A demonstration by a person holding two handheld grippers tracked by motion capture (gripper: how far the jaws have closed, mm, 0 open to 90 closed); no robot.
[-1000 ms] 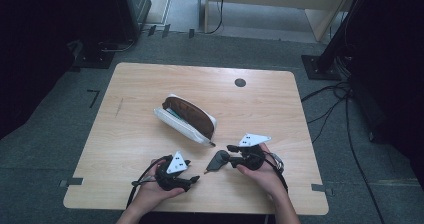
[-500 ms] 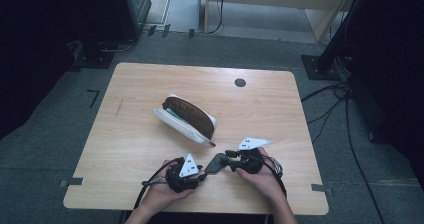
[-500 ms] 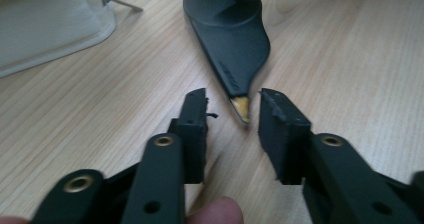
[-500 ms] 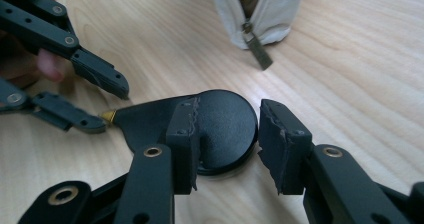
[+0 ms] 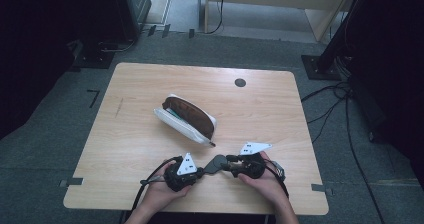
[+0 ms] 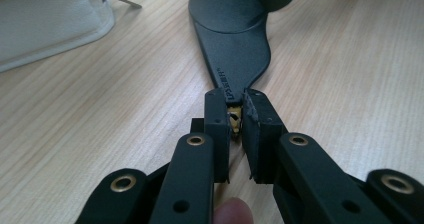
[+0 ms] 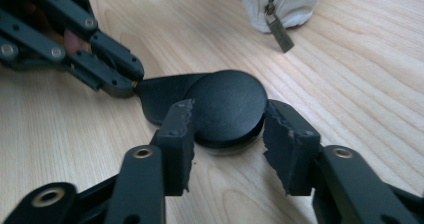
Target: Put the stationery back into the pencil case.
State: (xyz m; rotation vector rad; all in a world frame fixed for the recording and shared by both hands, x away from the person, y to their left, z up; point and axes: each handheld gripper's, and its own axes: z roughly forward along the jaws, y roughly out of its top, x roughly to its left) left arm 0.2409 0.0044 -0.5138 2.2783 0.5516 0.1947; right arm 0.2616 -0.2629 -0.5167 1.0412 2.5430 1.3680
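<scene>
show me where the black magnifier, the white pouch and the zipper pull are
black magnifier (image 7: 227,111), right gripper view, round head.
white pouch (image 5: 182,125), high view, white side.
zipper pull (image 7: 280,32), right gripper view, metal tab.

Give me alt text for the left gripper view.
The left tongs are shut on the narrow end of a flat black paddle-shaped tool lying on the wooden table. A white pouch with a metal zipper pull sits at upper left.
</scene>
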